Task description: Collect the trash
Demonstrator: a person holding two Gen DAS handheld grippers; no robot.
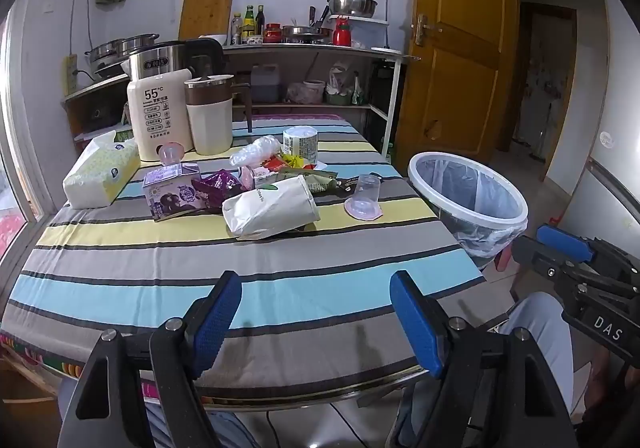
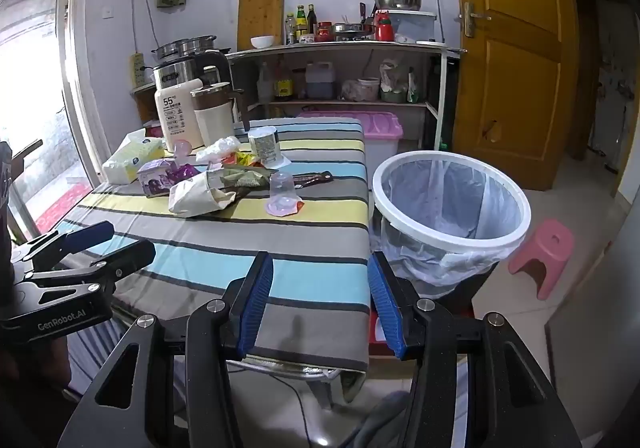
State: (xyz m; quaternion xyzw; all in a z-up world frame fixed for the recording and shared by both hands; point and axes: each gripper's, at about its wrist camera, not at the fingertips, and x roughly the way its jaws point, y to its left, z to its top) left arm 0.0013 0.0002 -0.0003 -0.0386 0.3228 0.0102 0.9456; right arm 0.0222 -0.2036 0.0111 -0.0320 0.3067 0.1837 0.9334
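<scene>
Trash lies in a heap on the striped tablecloth [image 1: 168,260]: a crumpled white paper bag [image 1: 270,206], a purple milk carton [image 1: 170,192], an upturned clear plastic cup [image 1: 366,196], wrappers and squashed clear plastic [image 1: 256,152]. The same bag [image 2: 200,194] and cup [image 2: 282,194] show in the right wrist view. A lined white-rimmed bin [image 2: 450,200] stands off the table's right side. My left gripper [image 1: 316,312] hangs open over the near table edge, empty. My right gripper [image 2: 320,298] is open too, over the table's near right corner beside the bin [image 1: 468,198].
A tissue pack [image 1: 100,176], a white kettle [image 1: 160,116] and a jug [image 1: 210,114] stand at the table's back left. Behind are a kitchen shelf [image 1: 312,48] with pots and bottles, a wooden door [image 1: 452,48], a pink storage box [image 2: 376,132] and a pink stool [image 2: 542,256] on the floor.
</scene>
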